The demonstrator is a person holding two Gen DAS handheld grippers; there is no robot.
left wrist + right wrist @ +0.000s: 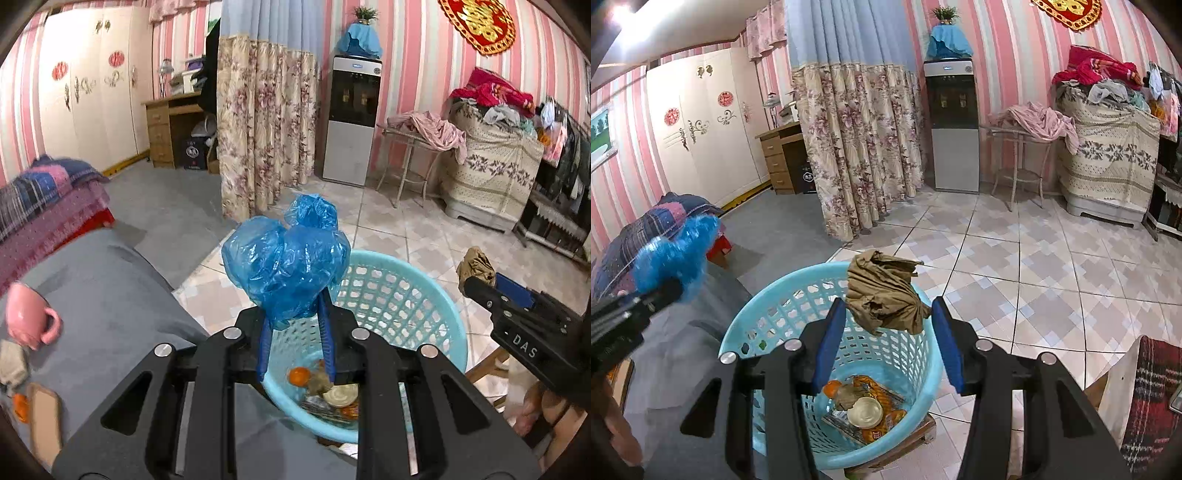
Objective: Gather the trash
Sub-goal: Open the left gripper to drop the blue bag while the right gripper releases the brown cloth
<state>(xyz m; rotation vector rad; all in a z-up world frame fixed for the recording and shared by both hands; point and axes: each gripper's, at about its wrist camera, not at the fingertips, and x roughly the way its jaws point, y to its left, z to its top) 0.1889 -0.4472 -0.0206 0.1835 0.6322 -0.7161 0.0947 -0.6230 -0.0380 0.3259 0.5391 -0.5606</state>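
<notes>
A crumpled blue plastic bag (286, 266) sits in my left gripper (295, 314), which is shut on its lower part, just above the near rim of a light blue plastic basket (424, 295). My right gripper (888, 314) is shut on a wad of brown crumpled paper (882, 299), held over the basket (738, 332). The basket holds orange peel (833, 389), a round lid (866, 411) and wrappers. In the left wrist view the right gripper (471, 278) and its brown wad (476, 264) appear at the right. In the right wrist view the left gripper (670, 291) with the blue bag (676, 254) is at the left.
A grey-covered surface (110, 288) left of the basket carries a pink mug (29, 317), an orange scrap (20, 406) and a cardboard piece (44, 417). The basket stands on a low wooden stand (905, 443). Tiled floor (1052, 277) lies beyond; a plaid cloth (1148, 398) is at the right.
</notes>
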